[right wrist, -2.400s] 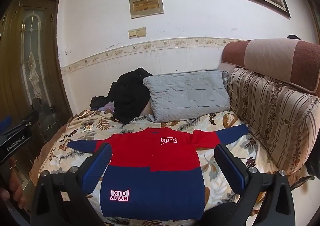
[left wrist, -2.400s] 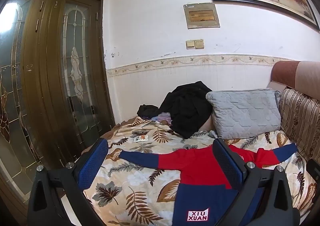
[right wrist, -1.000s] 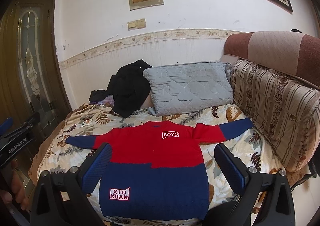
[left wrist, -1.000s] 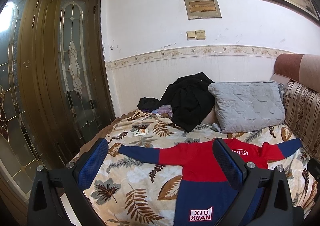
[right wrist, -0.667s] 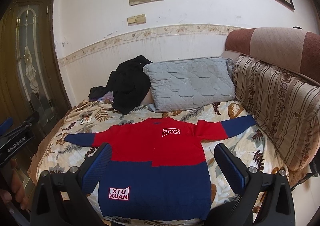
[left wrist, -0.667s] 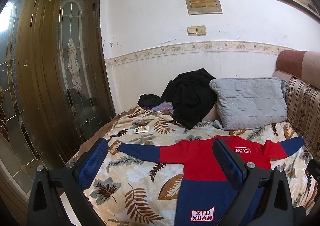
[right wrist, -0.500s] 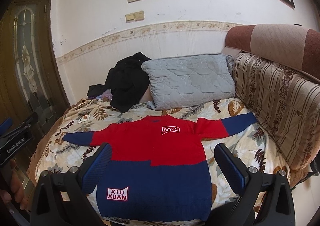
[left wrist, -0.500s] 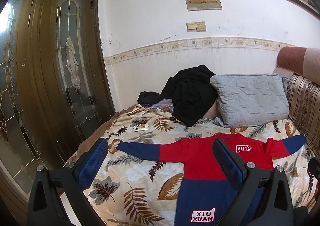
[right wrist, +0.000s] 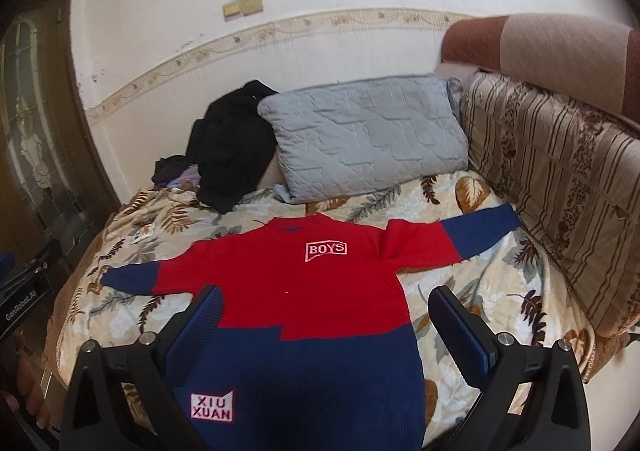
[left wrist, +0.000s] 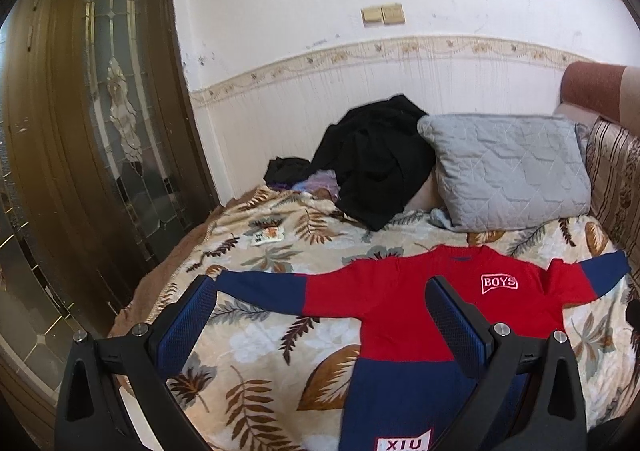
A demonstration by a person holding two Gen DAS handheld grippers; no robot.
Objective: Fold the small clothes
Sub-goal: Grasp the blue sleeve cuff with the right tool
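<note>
A small red and navy sweater [right wrist: 296, 283] lies flat on the bed, front up, both sleeves spread out, with white "BOYS" and "XIU XUAN" patches. It also shows in the left wrist view [left wrist: 404, 315]. My left gripper [left wrist: 320, 291] is open and empty above the sweater's left sleeve and the bedspread. My right gripper [right wrist: 324, 299] is open and empty above the sweater's body. Neither touches the cloth.
The bed has a leaf-print spread [left wrist: 256, 335]. A grey pillow [right wrist: 364, 135] and a heap of black clothes [right wrist: 232, 147] lie at the back by the wall. A striped headboard cushion [right wrist: 560, 167] lines the right side. A brown glazed wardrobe [left wrist: 92, 139] stands on the left.
Both grippers have tilted downward and moved closer to the bed; the sweater sits higher and larger in both views. The sweater itself has not moved.
</note>
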